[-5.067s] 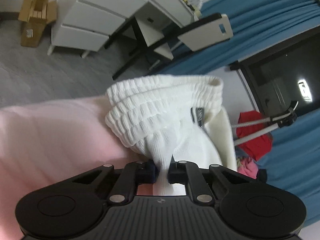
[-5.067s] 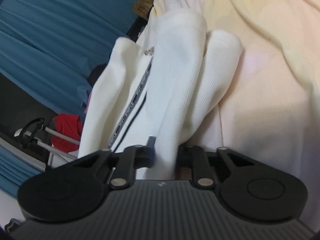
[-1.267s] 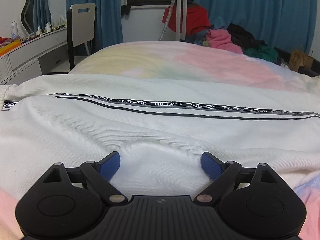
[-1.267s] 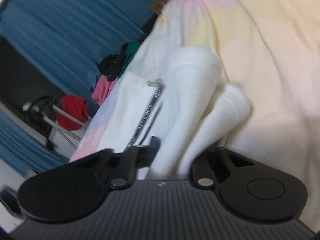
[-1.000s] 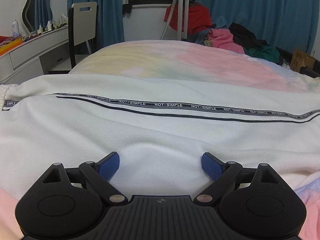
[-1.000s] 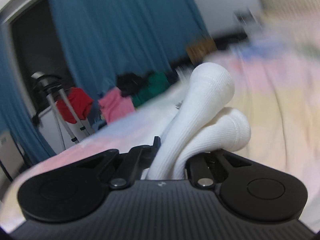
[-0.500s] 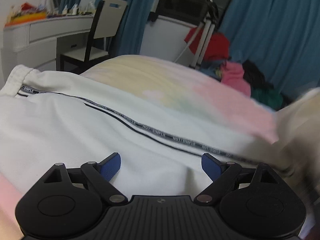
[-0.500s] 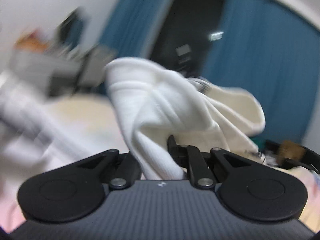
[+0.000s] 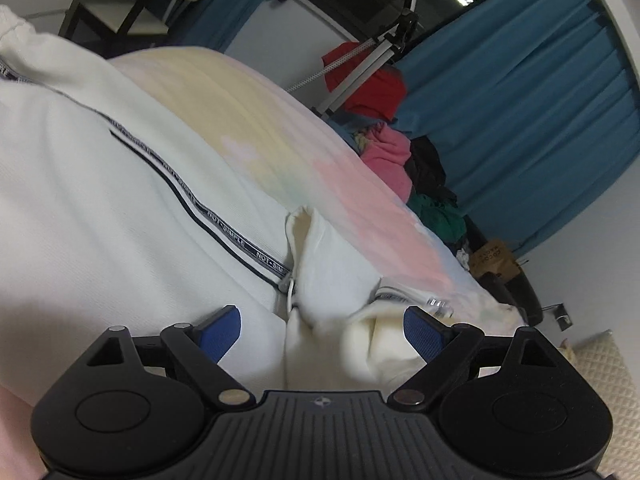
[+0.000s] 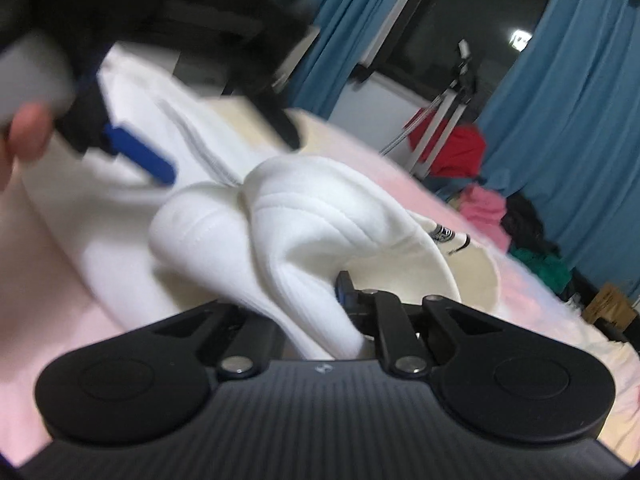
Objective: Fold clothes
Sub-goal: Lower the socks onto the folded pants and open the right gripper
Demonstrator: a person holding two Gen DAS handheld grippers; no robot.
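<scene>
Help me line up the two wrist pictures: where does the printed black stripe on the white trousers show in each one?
Left wrist: the printed black stripe runs diagonally from upper left to centre across the white trousers, ending at the folded-over leg.
Right wrist: only its end shows, right of centre, beyond the cuff the right gripper pinches.
Shared landmark: the red garment hanging on the tripod by the blue curtain.

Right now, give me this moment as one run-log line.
task: fold clothes | left gripper: open, over white trousers | right gripper: shut on ribbed cuff | surface: pastel bedspread
</scene>
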